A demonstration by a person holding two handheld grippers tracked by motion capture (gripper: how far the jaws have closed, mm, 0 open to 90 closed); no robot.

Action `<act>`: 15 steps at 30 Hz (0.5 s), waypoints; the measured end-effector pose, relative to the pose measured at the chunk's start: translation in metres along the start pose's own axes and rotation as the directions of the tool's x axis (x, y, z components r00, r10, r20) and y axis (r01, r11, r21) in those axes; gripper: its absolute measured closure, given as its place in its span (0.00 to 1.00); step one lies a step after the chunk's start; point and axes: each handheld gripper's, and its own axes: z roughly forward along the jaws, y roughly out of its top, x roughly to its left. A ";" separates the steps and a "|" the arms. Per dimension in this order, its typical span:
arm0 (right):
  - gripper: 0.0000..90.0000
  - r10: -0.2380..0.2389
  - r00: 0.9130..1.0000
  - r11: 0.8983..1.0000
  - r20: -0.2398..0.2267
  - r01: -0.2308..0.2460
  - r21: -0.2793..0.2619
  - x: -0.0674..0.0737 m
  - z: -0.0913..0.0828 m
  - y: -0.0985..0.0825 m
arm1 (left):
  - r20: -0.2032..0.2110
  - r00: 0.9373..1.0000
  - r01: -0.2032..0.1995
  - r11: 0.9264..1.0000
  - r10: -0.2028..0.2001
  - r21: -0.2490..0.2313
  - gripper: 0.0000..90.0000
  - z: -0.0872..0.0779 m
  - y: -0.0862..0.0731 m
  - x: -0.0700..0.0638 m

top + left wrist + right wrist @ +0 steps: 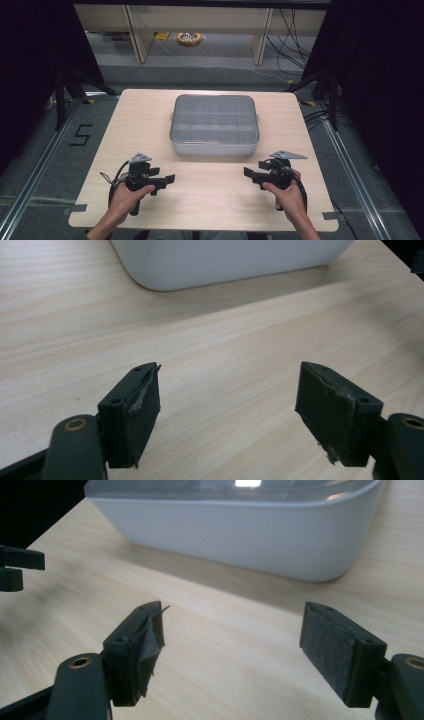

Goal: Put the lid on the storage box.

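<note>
A white compartment box (214, 125) with a clear lid sits mid-counter (150, 105), closed. The left tool (167, 179) and right tool (250, 173) hover near its front edge, tips facing each other, both with jaws apart and nothing between them. Bare wood lies between tools and box; cables (292, 30) trail on the floor beyond.

This is looking like a lab or test bay rather than a home: a small pale wood counter (150, 210) is standing on grey floor between metal floor rails (30, 185), black curtains (380, 75) are hanging at both sides, loose cables (292, 40) are trailing behind, and a taped number marker (80, 135) is lying on the floor.
</note>
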 end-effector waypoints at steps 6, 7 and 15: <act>0.29 -0.003 1.000 1.000 -0.019 0.003 0.022 0.008 -0.002 -0.017 | -0.006 0.998 -0.055 0.998 0.055 0.018 0.27 -0.003 -0.012 -0.004; 0.29 0.042 0.999 0.998 -0.036 -0.040 0.040 0.013 -0.004 -0.020 | -0.010 0.999 -0.052 0.998 0.052 0.021 0.27 -0.003 -0.014 -0.006; 0.28 -0.050 0.998 0.998 -0.033 0.051 0.038 0.020 -0.010 -0.032 | -0.032 0.992 -0.124 0.992 0.125 0.040 0.27 -0.007 -0.028 -0.014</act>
